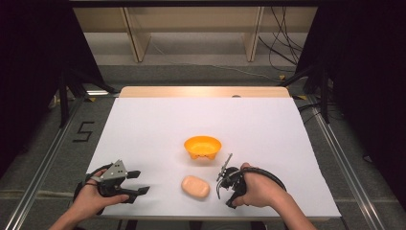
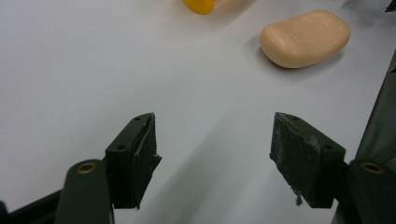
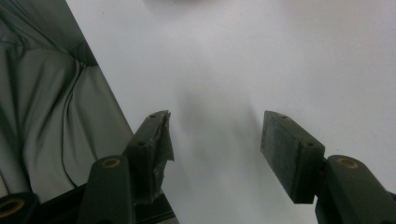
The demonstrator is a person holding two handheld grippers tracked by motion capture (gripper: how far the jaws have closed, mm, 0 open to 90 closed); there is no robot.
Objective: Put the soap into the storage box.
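Your left claw and right claw, both spread wide, flank the peach soap bar near the orange bowl, poised to grasp.

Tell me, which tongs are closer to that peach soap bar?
Right. The right tongs sit just beside the soap bar on its right; the left tongs wait farther off on its left, both open.
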